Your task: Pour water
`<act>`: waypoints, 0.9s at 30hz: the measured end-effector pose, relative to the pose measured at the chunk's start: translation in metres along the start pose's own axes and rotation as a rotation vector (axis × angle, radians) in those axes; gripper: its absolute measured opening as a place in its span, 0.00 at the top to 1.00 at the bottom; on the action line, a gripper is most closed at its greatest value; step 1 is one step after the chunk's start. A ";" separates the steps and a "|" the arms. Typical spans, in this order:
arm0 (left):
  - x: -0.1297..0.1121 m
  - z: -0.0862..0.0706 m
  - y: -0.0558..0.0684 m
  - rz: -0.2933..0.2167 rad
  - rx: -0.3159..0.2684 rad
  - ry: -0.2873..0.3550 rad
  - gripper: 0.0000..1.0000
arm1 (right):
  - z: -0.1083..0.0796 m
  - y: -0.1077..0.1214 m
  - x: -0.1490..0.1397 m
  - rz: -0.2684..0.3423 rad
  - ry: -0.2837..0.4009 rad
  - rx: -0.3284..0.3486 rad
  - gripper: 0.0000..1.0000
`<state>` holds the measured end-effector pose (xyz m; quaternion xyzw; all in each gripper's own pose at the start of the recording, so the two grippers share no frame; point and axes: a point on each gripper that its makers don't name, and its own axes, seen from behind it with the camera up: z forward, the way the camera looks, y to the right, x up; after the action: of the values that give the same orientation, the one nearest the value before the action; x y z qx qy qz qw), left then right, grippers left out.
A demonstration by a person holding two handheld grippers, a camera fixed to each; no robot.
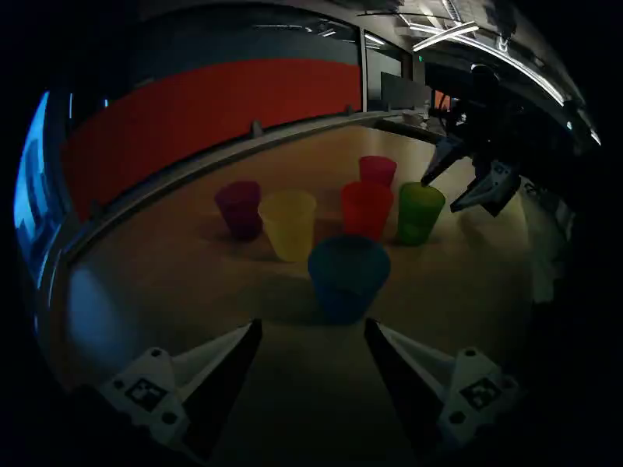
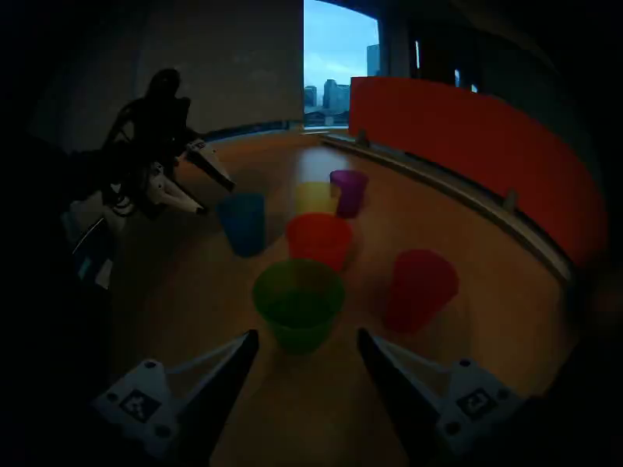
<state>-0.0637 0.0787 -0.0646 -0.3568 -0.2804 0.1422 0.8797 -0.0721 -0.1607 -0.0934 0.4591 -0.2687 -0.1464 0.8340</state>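
We see our left gripper [image 1: 311,346], fingers spread, low over the tabletop's [image 1: 140,296] near edge, with a blue cup [image 1: 348,276] just ahead. Behind it stand a yellow cup [image 1: 288,224], purple cup [image 1: 239,207], orange cup [image 1: 366,210], green cup [image 1: 417,218] and pink cup [image 1: 377,168]. The right gripper [image 1: 440,196] hovers beside the green cup, its fingers seemingly apart in the dim light.

My left hand-held gripper [image 1: 311,322]: two long tapering fingers [image 1: 226,366], white outer faces, black inner faces, pointed tips. Each white base has a square black-and-white marker tag [image 1: 148,391] with small dark screws [image 1: 163,418] beside it. My right hand-held gripper [image 2: 306,332]: same build, same white-and-black fingers, same tags. Seen far off, each one's body behind the fingers is dark, detail lost in the dim light.
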 end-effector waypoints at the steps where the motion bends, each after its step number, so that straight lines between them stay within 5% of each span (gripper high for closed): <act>1: 0.001 -0.003 -0.002 -0.008 0.013 0.008 0.02 | -0.003 0.001 0.001 0.004 0.006 -0.010 0.02; 19: -0.014 -0.079 -0.057 -0.219 0.306 0.180 0.02 | -0.069 0.012 0.009 0.131 0.151 -0.237 0.02; 27: -0.016 -0.117 -0.078 -0.286 0.451 0.277 0.02 | -0.099 0.030 0.020 0.192 0.234 -0.387 0.02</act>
<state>-0.0035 -0.0475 -0.0843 -0.1255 -0.1664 0.0255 0.9777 0.0014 -0.0863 -0.1049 0.2769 -0.1798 -0.0611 0.9420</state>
